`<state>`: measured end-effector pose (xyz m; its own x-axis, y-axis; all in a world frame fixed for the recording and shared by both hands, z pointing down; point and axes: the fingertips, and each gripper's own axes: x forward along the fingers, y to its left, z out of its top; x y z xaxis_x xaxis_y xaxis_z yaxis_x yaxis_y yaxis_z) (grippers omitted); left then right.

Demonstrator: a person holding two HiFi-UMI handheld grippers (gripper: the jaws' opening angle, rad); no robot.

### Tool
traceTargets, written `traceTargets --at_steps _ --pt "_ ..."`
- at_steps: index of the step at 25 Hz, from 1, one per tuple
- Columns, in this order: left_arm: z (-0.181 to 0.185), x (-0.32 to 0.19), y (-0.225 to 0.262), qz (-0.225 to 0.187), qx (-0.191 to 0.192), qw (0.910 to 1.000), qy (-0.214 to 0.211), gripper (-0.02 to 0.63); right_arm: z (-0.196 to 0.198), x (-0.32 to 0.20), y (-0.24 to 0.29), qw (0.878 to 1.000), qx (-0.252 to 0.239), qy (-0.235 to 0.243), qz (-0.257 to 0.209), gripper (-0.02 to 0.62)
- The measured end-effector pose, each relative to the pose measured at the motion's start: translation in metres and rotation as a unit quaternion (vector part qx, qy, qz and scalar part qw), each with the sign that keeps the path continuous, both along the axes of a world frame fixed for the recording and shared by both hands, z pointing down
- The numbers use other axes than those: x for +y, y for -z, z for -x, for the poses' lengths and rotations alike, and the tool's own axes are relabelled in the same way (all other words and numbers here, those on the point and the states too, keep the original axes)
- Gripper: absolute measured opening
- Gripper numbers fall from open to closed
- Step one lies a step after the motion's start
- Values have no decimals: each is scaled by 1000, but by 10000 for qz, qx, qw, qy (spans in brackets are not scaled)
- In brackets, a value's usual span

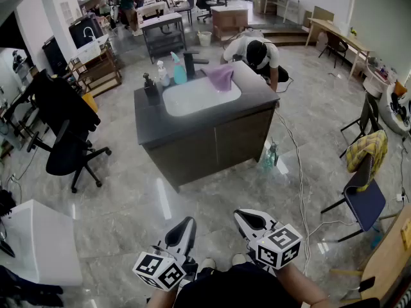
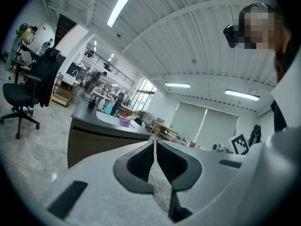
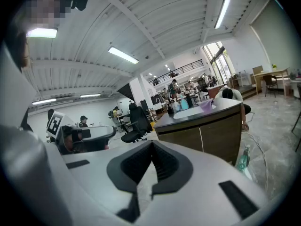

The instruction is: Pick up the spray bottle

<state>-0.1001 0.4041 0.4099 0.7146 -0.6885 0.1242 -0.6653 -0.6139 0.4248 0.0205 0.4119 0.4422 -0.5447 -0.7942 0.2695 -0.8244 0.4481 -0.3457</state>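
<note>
A green spray bottle (image 1: 270, 154) stands on the floor by the right end of the dark sink cabinet (image 1: 212, 143); the right gripper view has this bottle (image 3: 242, 159) at its right. On the counter, a white spray bottle (image 1: 162, 74) and a teal bottle (image 1: 179, 70) stand behind the basin. Both grippers are low in the head view, far from the cabinet. My left gripper (image 1: 182, 231) is shut and holds nothing (image 2: 154, 142). My right gripper (image 1: 250, 222) is also shut and holds nothing (image 3: 151, 145).
A purple cloth (image 1: 220, 77) lies by the black tap. A person (image 1: 257, 50) crouches behind the cabinet. A black office chair (image 1: 67, 153) stands to the left, and a blue chair (image 1: 363, 197) with a yellow cloth to the right. A cable (image 1: 297, 172) runs over the floor.
</note>
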Motion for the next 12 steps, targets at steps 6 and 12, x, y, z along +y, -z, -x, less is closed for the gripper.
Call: traceTargets --at_steps 6,12 --pt "-9 -1 -1 19 50 10000 32 19 -11 0 -2 9999 -137 -79 51 6" --pt "-25 -3 -4 72 57 10000 2 18 -28 -1 -10 9997 -126 -80 213 6"
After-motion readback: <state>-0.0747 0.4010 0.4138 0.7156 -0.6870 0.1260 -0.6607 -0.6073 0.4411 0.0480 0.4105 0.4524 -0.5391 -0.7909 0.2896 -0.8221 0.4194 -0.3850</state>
